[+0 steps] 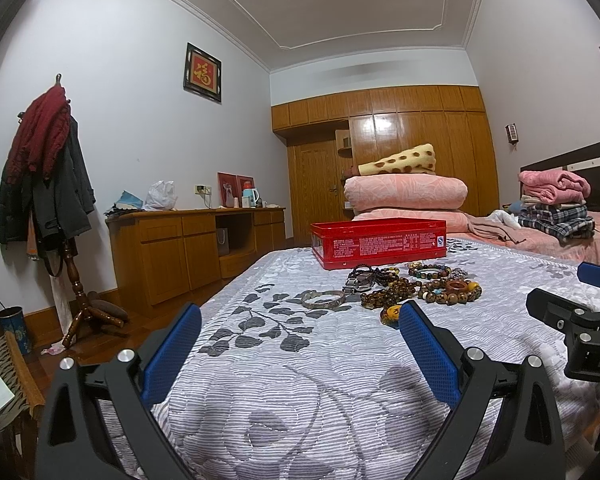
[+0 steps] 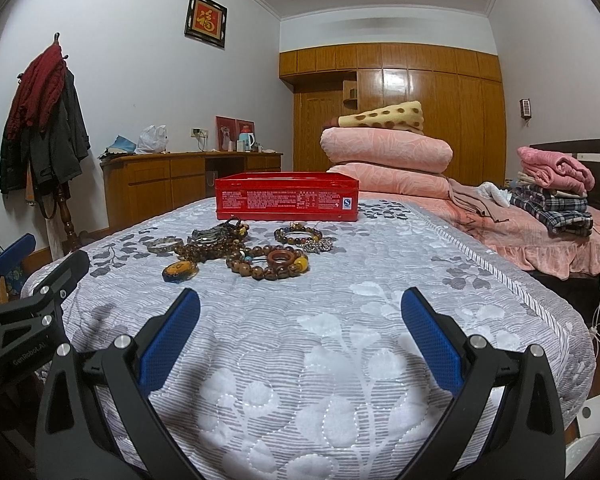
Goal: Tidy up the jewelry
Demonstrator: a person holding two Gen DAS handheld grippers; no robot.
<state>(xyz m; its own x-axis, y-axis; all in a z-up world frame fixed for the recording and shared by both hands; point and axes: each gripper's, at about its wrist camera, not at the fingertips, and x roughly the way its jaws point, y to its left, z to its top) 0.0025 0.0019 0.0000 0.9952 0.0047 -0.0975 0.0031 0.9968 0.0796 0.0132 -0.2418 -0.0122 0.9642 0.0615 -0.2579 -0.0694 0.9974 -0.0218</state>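
A pile of jewelry lies on the grey quilted bedspread (image 1: 284, 364) (image 2: 380, 264): brown bead bracelets (image 1: 448, 294) (image 2: 268, 266), a silver bangle (image 1: 323, 300) (image 2: 165, 245), a metal watch (image 1: 358, 280) (image 2: 208, 234) and an amber pendant (image 1: 390, 315) (image 2: 179, 271). Behind the pile stands an open red tin box (image 1: 380, 242) (image 2: 287, 197). My left gripper (image 1: 300, 312) hovers open in front of the pile, nothing between its fingers. My right gripper (image 2: 300, 300) is also open and empty, a little short of the beads. Each gripper shows at the other view's edge.
Folded pink quilts (image 2: 384, 150) and a stack of clothes (image 2: 556, 192) sit at the far end of the bed. A wooden desk (image 1: 188, 244) and a coat stand (image 1: 48, 184) line the left wall. The bed's right edge (image 2: 540, 308) drops to the floor.
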